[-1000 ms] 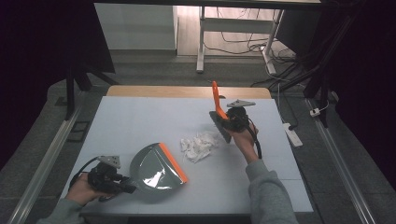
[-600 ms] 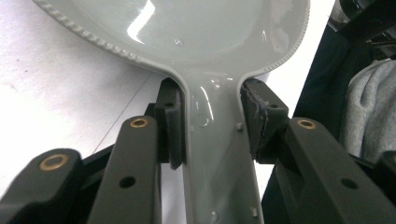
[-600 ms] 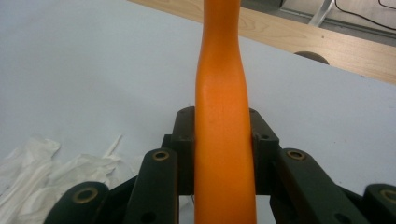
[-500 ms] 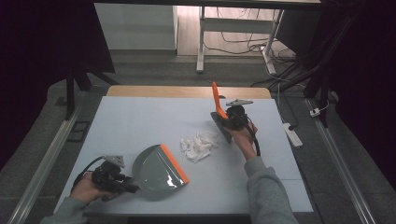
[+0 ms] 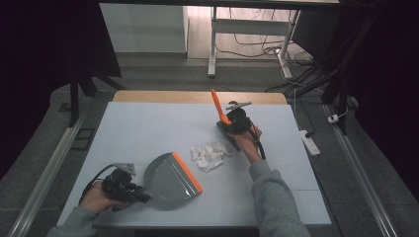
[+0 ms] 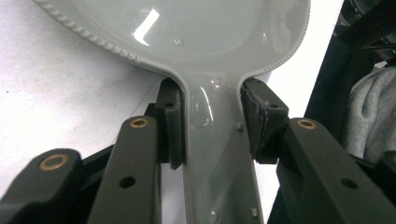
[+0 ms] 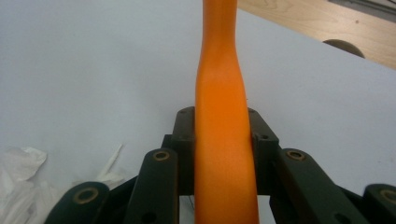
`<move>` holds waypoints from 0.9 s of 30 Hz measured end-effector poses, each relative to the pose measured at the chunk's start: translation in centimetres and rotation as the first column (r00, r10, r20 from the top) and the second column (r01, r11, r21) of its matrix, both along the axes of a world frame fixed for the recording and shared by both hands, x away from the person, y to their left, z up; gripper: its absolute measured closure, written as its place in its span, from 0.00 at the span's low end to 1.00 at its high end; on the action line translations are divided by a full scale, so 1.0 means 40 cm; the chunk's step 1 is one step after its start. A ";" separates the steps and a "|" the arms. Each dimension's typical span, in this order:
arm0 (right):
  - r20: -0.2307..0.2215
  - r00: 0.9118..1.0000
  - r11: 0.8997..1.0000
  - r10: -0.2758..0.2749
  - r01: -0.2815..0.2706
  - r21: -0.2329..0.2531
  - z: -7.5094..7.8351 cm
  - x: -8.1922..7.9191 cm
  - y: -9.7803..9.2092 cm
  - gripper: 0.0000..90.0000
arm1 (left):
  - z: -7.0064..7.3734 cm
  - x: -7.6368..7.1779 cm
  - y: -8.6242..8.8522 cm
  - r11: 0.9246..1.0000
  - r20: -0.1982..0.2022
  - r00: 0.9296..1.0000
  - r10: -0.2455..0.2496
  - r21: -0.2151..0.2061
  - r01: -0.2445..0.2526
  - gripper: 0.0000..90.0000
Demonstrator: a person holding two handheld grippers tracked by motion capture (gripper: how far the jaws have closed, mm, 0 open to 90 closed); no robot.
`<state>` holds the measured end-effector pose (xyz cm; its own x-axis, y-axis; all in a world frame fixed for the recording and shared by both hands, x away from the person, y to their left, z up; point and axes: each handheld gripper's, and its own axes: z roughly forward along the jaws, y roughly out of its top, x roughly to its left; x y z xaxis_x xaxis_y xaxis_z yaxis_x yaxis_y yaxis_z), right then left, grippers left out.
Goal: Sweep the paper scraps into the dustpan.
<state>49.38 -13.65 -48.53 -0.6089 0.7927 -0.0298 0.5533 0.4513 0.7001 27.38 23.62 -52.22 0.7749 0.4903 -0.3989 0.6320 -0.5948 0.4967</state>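
A grey dustpan (image 5: 170, 179) with an orange lip lies flat near the table's front left. My left gripper (image 5: 129, 190) is shut on its handle (image 6: 217, 154), one pad pressing each side. A heap of crumpled white paper (image 5: 209, 154) lies just beyond the lip, mid-table. My right gripper (image 5: 234, 123) is shut on an orange brush handle (image 7: 223, 140) that stands up and leans away, to the right of the paper. The brush handle (image 5: 217, 105) points toward the far edge. White scraps (image 7: 21, 175) lie at the lower left in the right gripper view.
The pale blue table top (image 5: 148, 128) has a wooden strip (image 5: 197, 97) along its far edge. Metal rails run down both sides on the floor. A power strip (image 5: 307, 140) lies on the floor to the right. Desk legs and cables stand beyond the table.
The dustpan, held by my left gripper, has been lowered from tilted to flat and slid right toward the paper. My right gripper with the brush has barely moved.
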 end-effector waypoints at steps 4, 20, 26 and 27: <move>-0.019 1.000 1.000 0.013 -0.013 -0.003 -0.002 0.004 0.011 0.78 | -0.001 0.002 -0.001 1.000 -0.001 1.000 0.001 -0.002 -0.001 0.69; -0.074 0.980 0.982 0.186 -0.187 -0.003 -0.002 -0.093 0.103 0.78 | -0.007 0.010 -0.007 1.000 -0.012 1.000 0.003 -0.007 -0.003 0.69; -0.088 0.959 0.963 0.269 -0.267 0.030 -0.001 -0.151 0.143 0.78 | -0.007 0.010 -0.008 1.000 -0.012 1.000 0.006 -0.007 -0.006 0.69; -0.088 0.956 0.960 0.278 -0.276 0.036 0.001 -0.160 0.148 0.78 | -0.007 0.010 -0.008 1.000 -0.012 1.000 0.006 -0.007 -0.006 0.69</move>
